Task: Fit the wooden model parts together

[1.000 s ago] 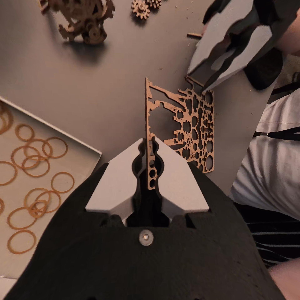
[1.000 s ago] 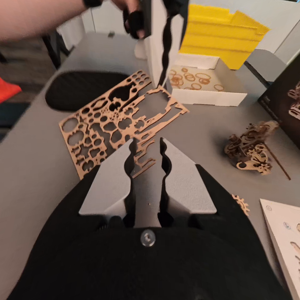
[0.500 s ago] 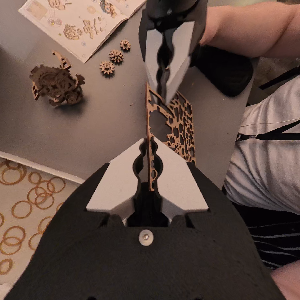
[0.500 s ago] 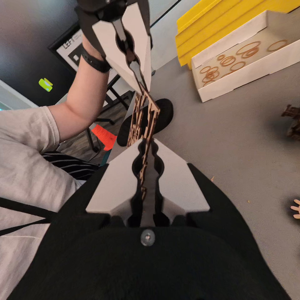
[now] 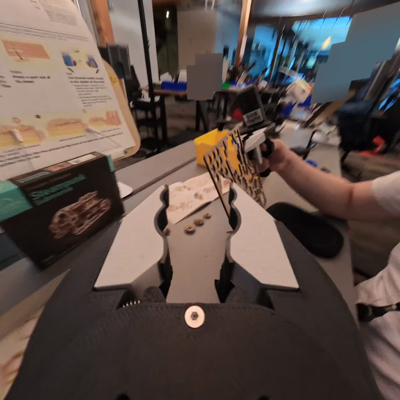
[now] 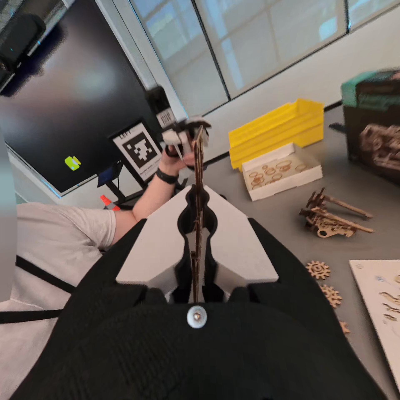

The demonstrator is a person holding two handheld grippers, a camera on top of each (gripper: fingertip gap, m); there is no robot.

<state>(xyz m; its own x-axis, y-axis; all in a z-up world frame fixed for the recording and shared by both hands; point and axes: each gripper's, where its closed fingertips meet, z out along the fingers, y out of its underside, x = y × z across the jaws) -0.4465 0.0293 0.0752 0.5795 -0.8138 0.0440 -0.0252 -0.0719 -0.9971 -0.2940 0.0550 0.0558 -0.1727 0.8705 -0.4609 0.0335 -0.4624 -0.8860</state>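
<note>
A thin wooden parts sheet (image 6: pixel 198 164) with many cut-out holes stands edge-on between my right gripper's (image 6: pixel 197 192) pads, which are shut on it. In the left wrist view the same sheet (image 5: pixel 229 164) hangs from the right gripper (image 5: pixel 255 138) above the table. My left gripper (image 5: pixel 199 188) is wide open. The sheet's lower corner reaches in beside its right finger (image 5: pixel 249 216), and the pads do not press on it. The left gripper (image 6: pixel 186 132) also shows far off behind the sheet in the right wrist view.
A partly built wooden model (image 6: pixel 329 220), loose gears (image 6: pixel 318 269) and an instruction booklet (image 5: pixel 194 194) lie on the grey table (image 6: pixel 270 216). A white tray of rubber bands (image 6: pixel 281 171), yellow bins (image 6: pixel 277 129) and the kit box (image 5: pixel 60 203) stand further back. A black pad (image 5: pixel 307 229) lies at the right. Left tips to right tips: about 15 cm. The partly built wooden model (image 6: pixel 329 220) is about equally far from each gripper, around 25 cm.
My right gripper closed on the sheet's far edge, then my left gripper opened and let go. The sheet is now held by the right gripper alone and lifted off the table.
</note>
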